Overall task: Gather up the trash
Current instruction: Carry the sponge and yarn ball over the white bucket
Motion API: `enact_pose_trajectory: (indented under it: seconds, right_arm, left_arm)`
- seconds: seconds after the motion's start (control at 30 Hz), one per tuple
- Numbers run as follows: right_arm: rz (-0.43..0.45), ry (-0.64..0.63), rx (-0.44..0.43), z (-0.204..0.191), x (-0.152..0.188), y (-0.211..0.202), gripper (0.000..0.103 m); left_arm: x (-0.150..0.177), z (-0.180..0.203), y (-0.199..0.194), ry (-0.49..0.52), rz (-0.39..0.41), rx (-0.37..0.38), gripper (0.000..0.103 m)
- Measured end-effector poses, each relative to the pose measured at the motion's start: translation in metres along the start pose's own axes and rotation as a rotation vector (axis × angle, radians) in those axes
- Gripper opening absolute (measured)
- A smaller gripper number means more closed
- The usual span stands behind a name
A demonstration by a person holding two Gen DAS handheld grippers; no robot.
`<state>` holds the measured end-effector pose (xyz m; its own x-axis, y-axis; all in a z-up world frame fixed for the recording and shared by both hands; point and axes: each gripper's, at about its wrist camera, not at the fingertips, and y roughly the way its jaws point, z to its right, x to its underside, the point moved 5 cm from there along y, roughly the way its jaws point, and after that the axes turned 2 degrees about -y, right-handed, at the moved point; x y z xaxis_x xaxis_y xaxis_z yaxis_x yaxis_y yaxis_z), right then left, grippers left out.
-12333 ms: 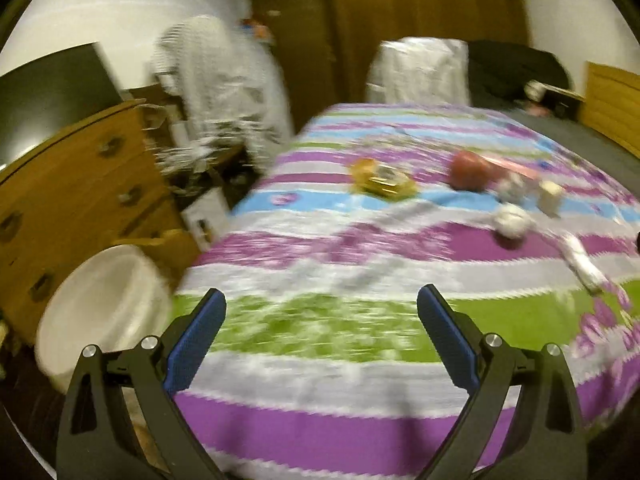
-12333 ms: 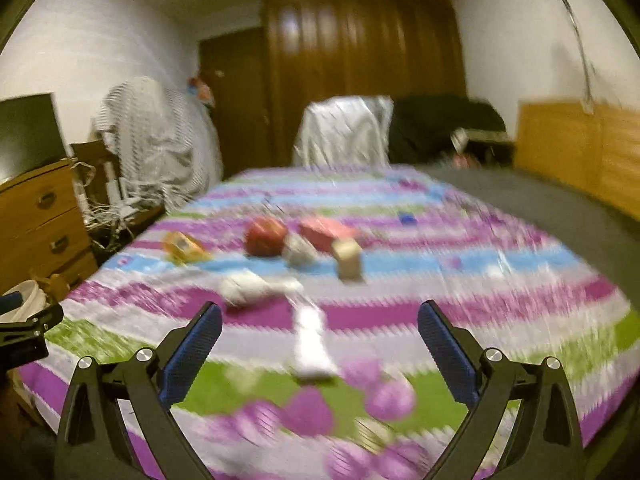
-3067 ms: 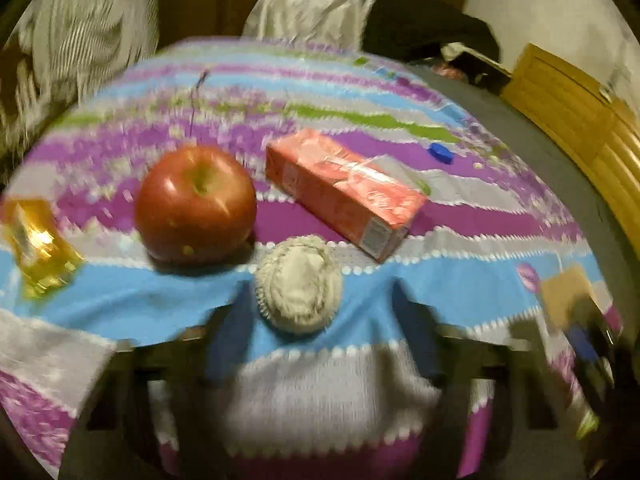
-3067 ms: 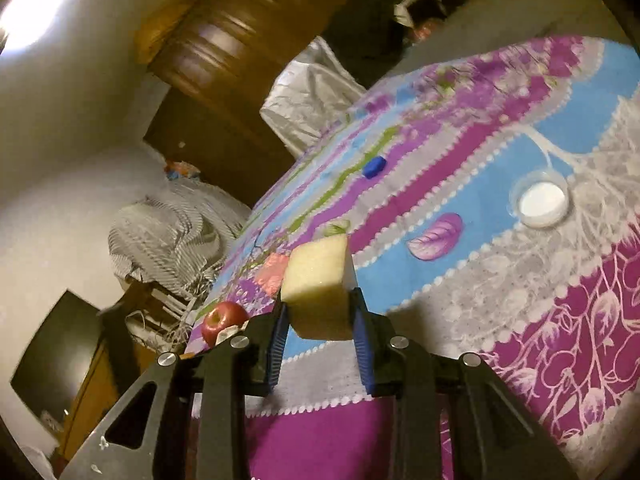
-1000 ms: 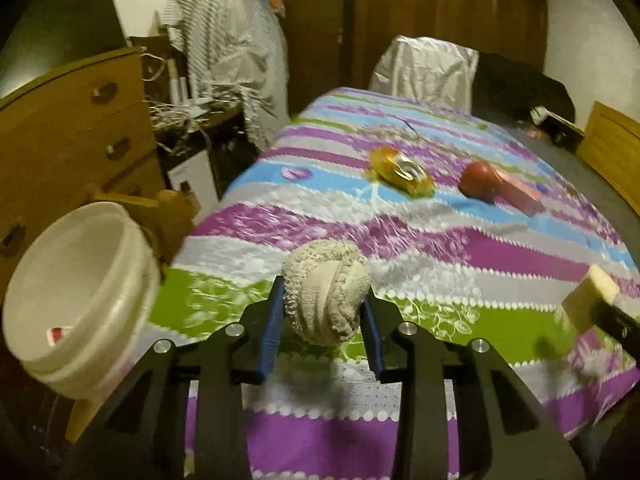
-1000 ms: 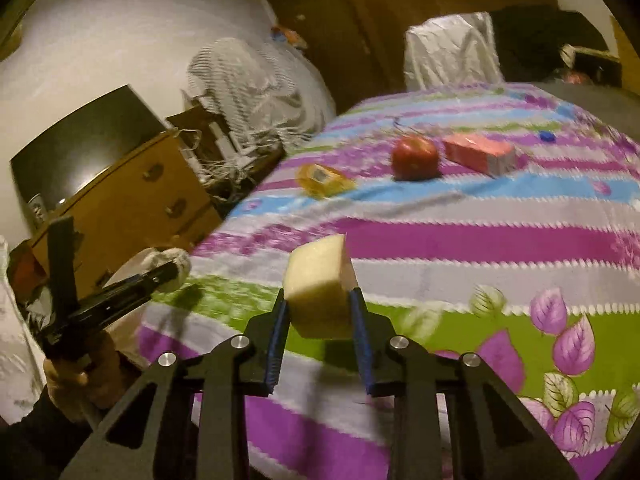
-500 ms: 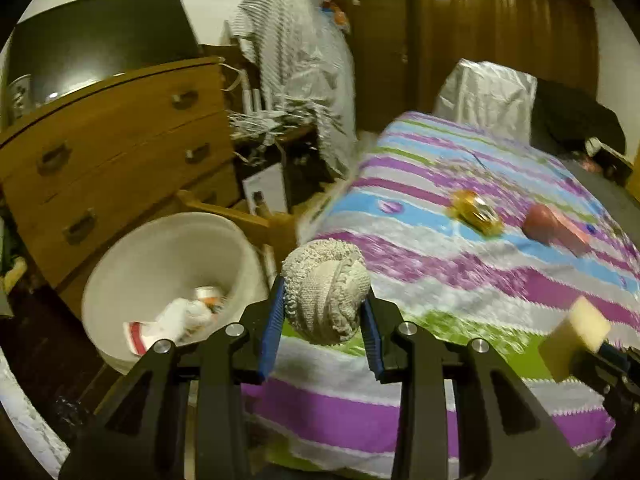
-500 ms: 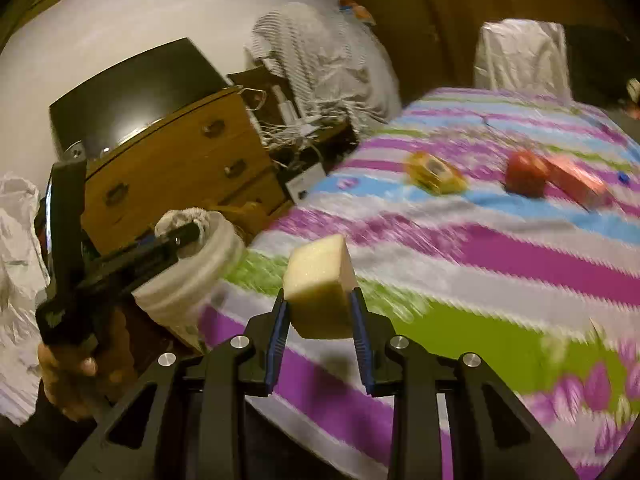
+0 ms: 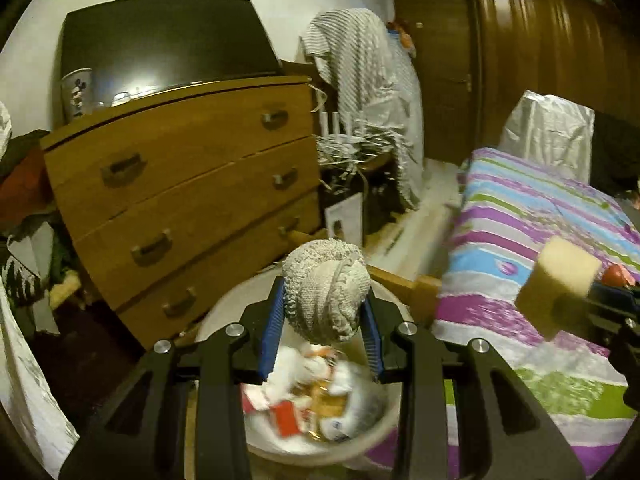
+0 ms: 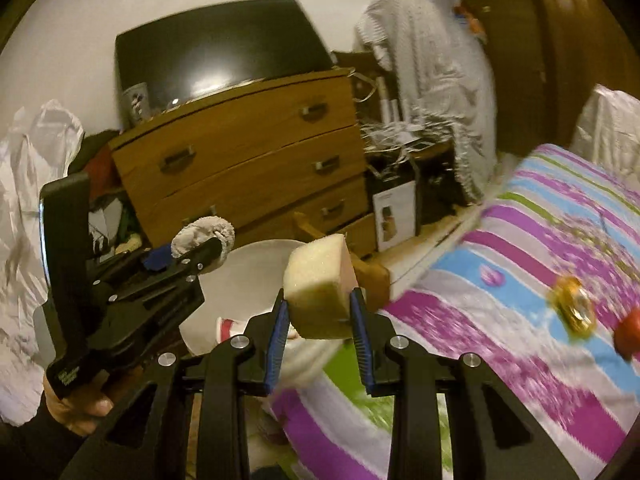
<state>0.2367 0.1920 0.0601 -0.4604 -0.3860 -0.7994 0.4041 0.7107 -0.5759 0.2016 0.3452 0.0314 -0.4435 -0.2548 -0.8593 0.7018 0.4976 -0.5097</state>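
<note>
My left gripper point(image 9: 325, 320) is shut on a grey crumpled cloth ball point(image 9: 326, 290) and holds it over a white bucket point(image 9: 384, 420) that has wrappers and paper scraps in it. The left gripper also shows in the right wrist view point(image 10: 192, 256), with the ball point(image 10: 202, 232) above the bucket's rim point(image 10: 240, 256). My right gripper point(image 10: 320, 320) is shut on a yellow sponge block point(image 10: 318, 290), near the bed's corner beside the bucket. The sponge also shows at the right of the left wrist view point(image 9: 558, 280).
A wooden chest of drawers point(image 9: 180, 200) with a dark TV point(image 9: 160, 44) on top stands behind the bucket. The striped bed point(image 10: 540, 280) lies to the right, with a yellow wrapper point(image 10: 574, 308) and a red apple point(image 10: 628, 340) on it. A wooden stool point(image 9: 404, 286) stands between bucket and bed.
Both grippers have swung left from the bed toward the bucket. The left gripper with the cloth ball is now over the bucket; the right one with the sponge is close beside it.
</note>
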Motion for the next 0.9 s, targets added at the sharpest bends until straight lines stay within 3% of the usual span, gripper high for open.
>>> enact_pose_trajectory:
  seconds: [0.2, 0.43, 0.9]
  right_arm:
    - [-0.079, -0.023, -0.043, -0.029, -0.032, 0.056, 0.032]
    - [-0.171, -0.033, -0.062, -0.04, -0.036, 0.115, 0.031]
    - [-0.217, -0.052, -0.06, -0.042, -0.025, 0.141, 0.032]
  left_arm:
    - [-0.003, -0.03, 0.027, -0.001, -0.043, -0.013, 0.034]
    - [0.007, -0.044, 0.05, 0.007, -0.091, -0.002, 0.034]
    - [0.019, -0.054, 0.069, 0.005, -0.13, 0.018, 0.034]
